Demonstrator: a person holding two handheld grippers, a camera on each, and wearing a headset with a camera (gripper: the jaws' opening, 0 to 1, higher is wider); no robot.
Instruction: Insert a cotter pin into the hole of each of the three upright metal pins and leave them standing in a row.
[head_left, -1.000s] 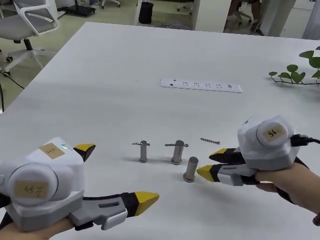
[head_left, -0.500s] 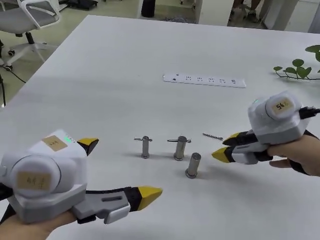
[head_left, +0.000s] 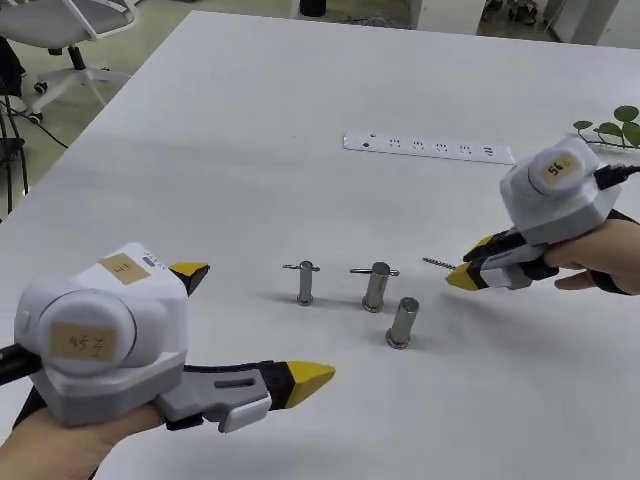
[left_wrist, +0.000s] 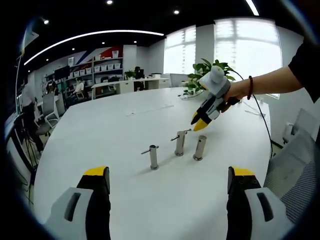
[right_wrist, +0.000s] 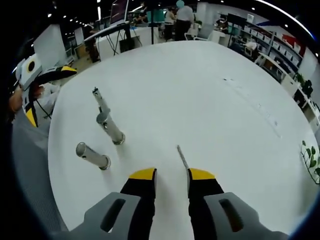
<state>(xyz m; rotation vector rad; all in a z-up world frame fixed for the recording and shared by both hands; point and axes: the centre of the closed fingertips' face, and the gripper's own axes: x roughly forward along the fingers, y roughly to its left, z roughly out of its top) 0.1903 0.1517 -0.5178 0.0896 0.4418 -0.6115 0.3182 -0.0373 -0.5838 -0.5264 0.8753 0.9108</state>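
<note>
two of three upright steel pins (head_left: 403, 322) held cotter pins (head_left: 298, 267); a loose cotter pin (head_left: 437, 263) lay by the right gripper (head_left: 473, 262), jaws barely parted. left gripper (head_left: 250, 322) gaped wide over the white table (head_left: 250, 150).

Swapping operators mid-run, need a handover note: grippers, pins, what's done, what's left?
Left gripper: open wide, holding nothing, low and near the person.
Right gripper: open narrowly, right at the near end of the loose cotter pin, which lies on the table; not gripped as far as I can tell.
Done: left metal pin and middle metal pin stand with inserted cotter pins.
Left: third metal pin stands bare, out of the row toward the person. Probably grab the loose one, insert it, line up.
</note>
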